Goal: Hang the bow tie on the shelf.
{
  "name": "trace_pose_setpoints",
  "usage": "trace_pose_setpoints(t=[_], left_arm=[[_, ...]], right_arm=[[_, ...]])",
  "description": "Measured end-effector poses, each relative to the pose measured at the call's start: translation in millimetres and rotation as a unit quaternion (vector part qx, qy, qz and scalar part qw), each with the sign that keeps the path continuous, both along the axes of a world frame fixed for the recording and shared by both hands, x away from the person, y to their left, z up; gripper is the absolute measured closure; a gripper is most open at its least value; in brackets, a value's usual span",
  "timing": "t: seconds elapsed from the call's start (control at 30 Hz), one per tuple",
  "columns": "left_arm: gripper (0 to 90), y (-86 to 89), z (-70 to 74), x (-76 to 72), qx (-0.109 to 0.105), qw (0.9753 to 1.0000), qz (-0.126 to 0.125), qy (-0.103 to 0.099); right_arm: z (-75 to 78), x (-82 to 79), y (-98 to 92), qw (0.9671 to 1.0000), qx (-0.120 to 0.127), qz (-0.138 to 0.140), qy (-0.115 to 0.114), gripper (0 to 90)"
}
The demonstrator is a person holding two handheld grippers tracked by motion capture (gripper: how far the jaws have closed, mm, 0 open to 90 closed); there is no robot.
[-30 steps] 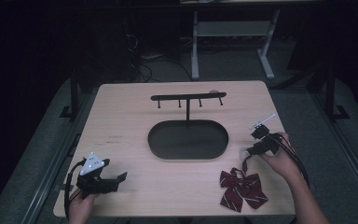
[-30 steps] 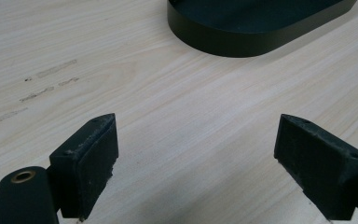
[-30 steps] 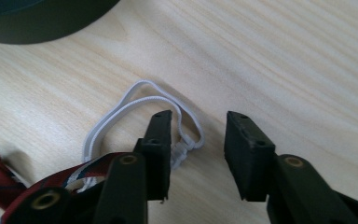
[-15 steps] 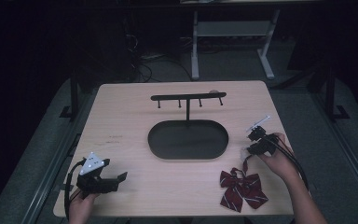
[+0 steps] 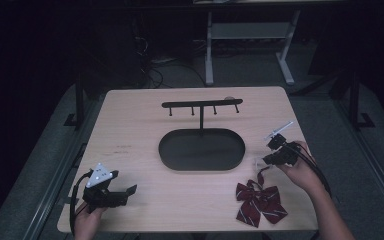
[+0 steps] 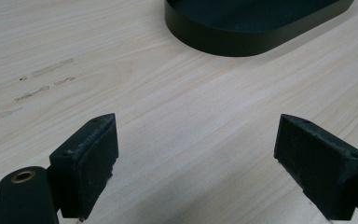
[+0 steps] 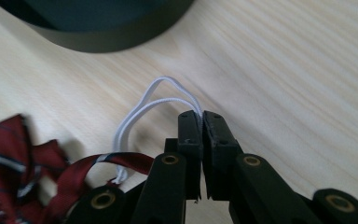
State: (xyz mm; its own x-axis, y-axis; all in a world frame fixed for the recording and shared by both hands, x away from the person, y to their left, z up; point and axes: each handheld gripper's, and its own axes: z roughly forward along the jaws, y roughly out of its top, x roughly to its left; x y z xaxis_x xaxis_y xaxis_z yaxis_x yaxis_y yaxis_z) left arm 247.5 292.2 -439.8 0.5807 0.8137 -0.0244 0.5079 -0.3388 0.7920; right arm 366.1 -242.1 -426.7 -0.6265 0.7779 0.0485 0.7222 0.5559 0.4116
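A dark red striped bow tie (image 5: pixel 260 202) lies near the table's front right, also seen at the lower left in the right gripper view (image 7: pixel 23 172). Its white elastic loop (image 7: pixel 154 100) runs up into my right gripper (image 7: pixel 201 119), which is shut on the loop's end just above the wood. In the high view the right gripper (image 5: pixel 267 159) sits behind the bow, beside the black oval base (image 5: pixel 201 149) of a stand. My left gripper (image 5: pixel 130 191) rests at the front left, open (image 6: pixel 198 154) with bare wood between its pads.
The stand's thin post carries a black crossbar with several hooks (image 5: pixel 201 104) at the table's middle back. The oval base's rim lies ahead of the left gripper (image 6: pixel 256 28) and of the right gripper (image 7: pixel 102 23). Table edges drop to a dark floor.
My right gripper has shifted slightly to the left, still near the bow tie. The left gripper and the bow have stayed where they were.
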Motion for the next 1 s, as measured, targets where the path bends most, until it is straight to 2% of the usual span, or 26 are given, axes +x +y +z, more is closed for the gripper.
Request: trace_pose_setpoints(t=[0.07,0.13,0.23,0.27,0.47,0.83,1.0], left_arm=[[13.5,-0.1,-0.4,0.3,0.001,1.0,0.0,0.001],[13.5,0.0,-0.5,0.4,0.001,1.0,-0.001,0.001],[13.5,0.1,-0.6,0.7,0.001,1.0,-0.001,0.001],[13.5,0.2,-0.6,0.6,0.001,1.0,-0.001,0.001],[13.5,0.3,-0.5,0.3,-0.001,1.0,-0.002,0.001],[13.5,-0.2,-0.7,0.4,0.001,1.0,-0.004,0.0],[13.5,0.0,-0.5,0.2,0.001,1.0,-0.004,-0.001]], right_arm=[[9.3,-2.2,1.8,0.9999,0.012,0.007,-0.007,86.1],[11.7,-2.5,2.5,0.9998,0.014,0.01,-0.01,86.1],[23.0,-4.7,7.0,0.9993,0.023,0.022,-0.022,86.1],[29.3,-6.3,11.0,0.9989,0.022,0.028,-0.029,86.2],[44.5,-9.6,22.0,0.9979,0.022,0.048,-0.039,86.3],[59.1,-12.6,26.4,0.9964,0.04,0.062,-0.042,86.3],[70.1,-16.5,27.0,0.9954,0.044,0.067,-0.052,86.4]])
